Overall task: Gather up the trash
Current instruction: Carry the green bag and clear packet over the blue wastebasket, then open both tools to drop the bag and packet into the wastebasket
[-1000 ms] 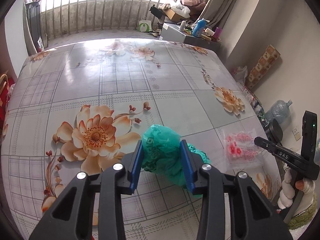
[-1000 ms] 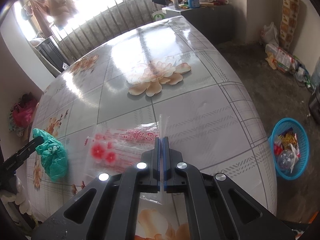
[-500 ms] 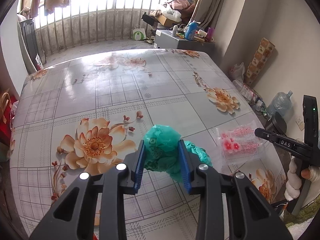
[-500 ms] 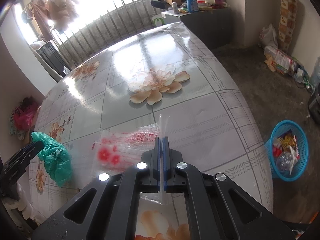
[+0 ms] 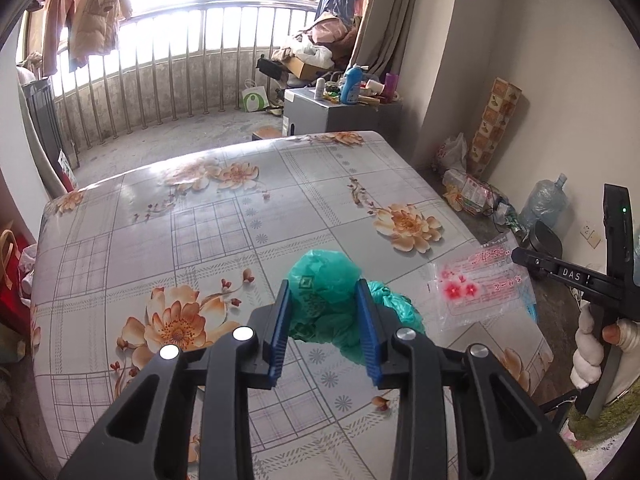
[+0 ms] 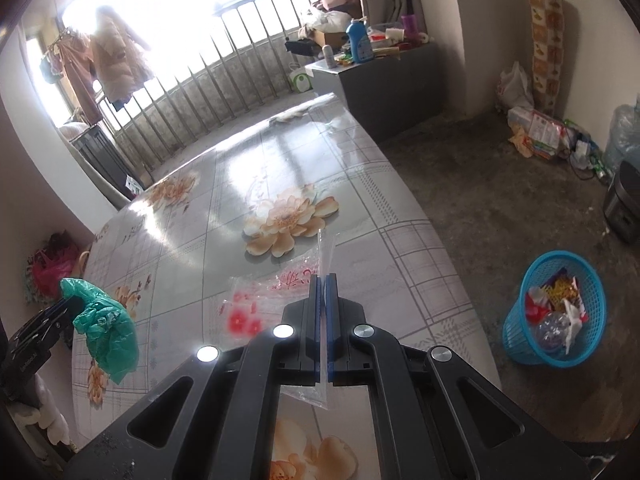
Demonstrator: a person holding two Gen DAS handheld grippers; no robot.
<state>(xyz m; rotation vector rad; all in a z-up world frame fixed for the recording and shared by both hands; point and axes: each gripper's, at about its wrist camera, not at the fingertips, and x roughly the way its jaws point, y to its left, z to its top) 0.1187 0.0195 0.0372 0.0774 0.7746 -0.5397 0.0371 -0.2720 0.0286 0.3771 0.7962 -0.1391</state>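
Our left gripper [image 5: 324,320], low centre in its own view, clamps the crumpled green bag [image 5: 320,292] between its blue pads so it hangs clear of the floral table [image 5: 200,232]. Right of it, our right gripper [image 6: 323,320] pinches the clear printed wrapper [image 6: 256,300] by its edge, jaws fully together. We judge both are raised for carrying to the blue basket [image 6: 520,344] at right.

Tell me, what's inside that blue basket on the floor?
The blue basket holds mixed trash: a clear plastic bottle, white scraps and red and yellow wrappers. Whatever lies deeper is covered by that top layer.
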